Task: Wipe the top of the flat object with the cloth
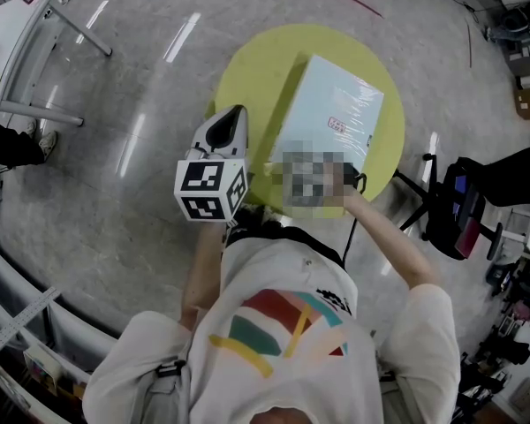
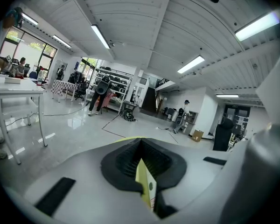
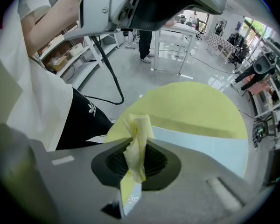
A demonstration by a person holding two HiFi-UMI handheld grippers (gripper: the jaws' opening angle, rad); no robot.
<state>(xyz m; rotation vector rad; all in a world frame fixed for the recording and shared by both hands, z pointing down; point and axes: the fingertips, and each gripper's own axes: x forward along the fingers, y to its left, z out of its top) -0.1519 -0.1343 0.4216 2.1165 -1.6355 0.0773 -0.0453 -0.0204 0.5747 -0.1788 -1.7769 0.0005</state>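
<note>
Right tool [image 3: 136, 158] first: jaws closed tight on a crumpled yellow cloth [image 3: 136, 139], pinched at mid-length, one end poking out past the tips, the other trailing back toward the camera. Just ahead of those tips and lower down, the pale-blue flat box [image 3: 203, 146], lying flat on the round yellow-green bench [image 3: 191, 104]. Cloth end right at the box's near edge; touching it or just above it, not clear from this angle. In the head view, mostly covered by a blurred patch, but placed at the near short end of the box, on the side of the bench closest to the person.

Left tool [image 1: 233, 116]: jaws fully together, gripping nothing. Held beside the box's left long edge, near it but apart, tips over the near-left part of the bench, marker cube [image 1: 212, 188] toward the person. Aimed roughly level across the room in the left gripper view, with only a thin yellowish sliver showing in the slit between the pads.
</note>
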